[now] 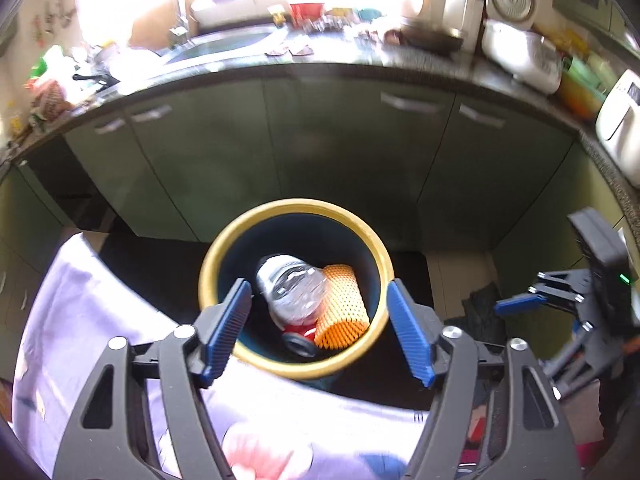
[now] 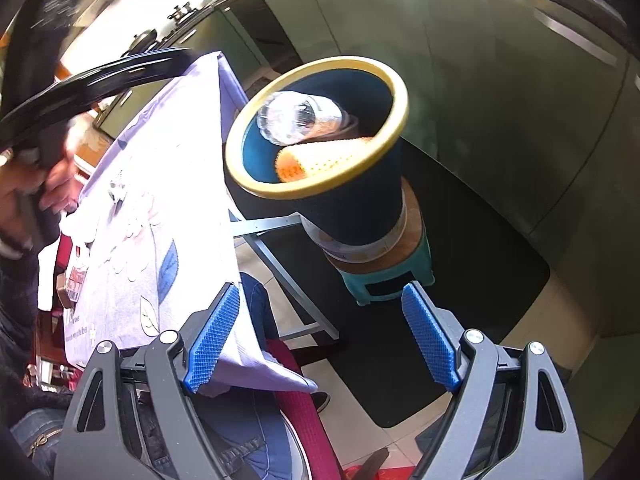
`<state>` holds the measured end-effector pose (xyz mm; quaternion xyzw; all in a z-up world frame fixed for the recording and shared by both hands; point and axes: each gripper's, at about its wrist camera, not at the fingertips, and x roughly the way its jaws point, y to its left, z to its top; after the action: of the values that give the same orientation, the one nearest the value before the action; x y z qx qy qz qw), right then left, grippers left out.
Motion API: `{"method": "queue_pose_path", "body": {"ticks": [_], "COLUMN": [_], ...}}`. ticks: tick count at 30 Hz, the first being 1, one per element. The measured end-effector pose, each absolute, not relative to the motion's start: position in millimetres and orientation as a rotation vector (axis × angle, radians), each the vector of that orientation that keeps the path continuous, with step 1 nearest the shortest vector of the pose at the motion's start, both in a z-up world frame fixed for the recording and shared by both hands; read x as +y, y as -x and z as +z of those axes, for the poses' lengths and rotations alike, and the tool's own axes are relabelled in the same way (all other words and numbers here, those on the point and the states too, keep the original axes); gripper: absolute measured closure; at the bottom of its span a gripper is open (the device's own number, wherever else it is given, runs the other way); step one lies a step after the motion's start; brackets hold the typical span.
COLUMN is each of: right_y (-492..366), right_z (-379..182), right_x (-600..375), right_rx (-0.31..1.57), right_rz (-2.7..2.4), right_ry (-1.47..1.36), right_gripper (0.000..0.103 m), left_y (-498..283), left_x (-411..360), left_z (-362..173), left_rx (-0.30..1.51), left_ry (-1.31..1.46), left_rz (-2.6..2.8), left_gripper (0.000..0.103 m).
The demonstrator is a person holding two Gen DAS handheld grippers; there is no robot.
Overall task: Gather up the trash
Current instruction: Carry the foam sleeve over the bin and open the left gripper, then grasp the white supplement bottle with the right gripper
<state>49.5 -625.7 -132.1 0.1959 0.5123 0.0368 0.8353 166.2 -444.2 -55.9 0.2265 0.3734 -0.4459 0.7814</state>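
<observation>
Left gripper point(image 1: 318, 330) wide open, empty, frame centre over bin point(image 1: 208, 280); bottle point(image 1: 294, 292), foam sleeve point(image 1: 342, 308) inside. Right gripper point(image 2: 320, 340) open, empty. Drop step looks done; next: find more trash on table point(image 2: 160, 160).

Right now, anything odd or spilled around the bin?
No spill visible. The bin is perched on a small stool beside the table, not on the floor. The plastic bottle and orange foam sleeve lie inside. Both grippers are open and empty.
</observation>
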Motion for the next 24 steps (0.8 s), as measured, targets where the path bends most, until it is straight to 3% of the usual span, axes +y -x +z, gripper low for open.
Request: {"method": "queue_pose_path", "body": {"ticks": [11,24], "right_y": [-103,-199], "right_z": [-99,-43], "right_x": [-554,-321], "right_rx": [1.079,1.059], "right_rz": [0.183,0.540], "right_ry": [-0.229,0.181], "right_gripper": [0.021,0.021], "left_y": [-95,-54], "left_x": [-275,-111], "left_z": [-38,-73], "left_rx": [0.694,0.704], "left_ry": [-0.316,-0.162], "left_rz": [-0.809,-0.589], "left_gripper": [0.026,0.024]}}
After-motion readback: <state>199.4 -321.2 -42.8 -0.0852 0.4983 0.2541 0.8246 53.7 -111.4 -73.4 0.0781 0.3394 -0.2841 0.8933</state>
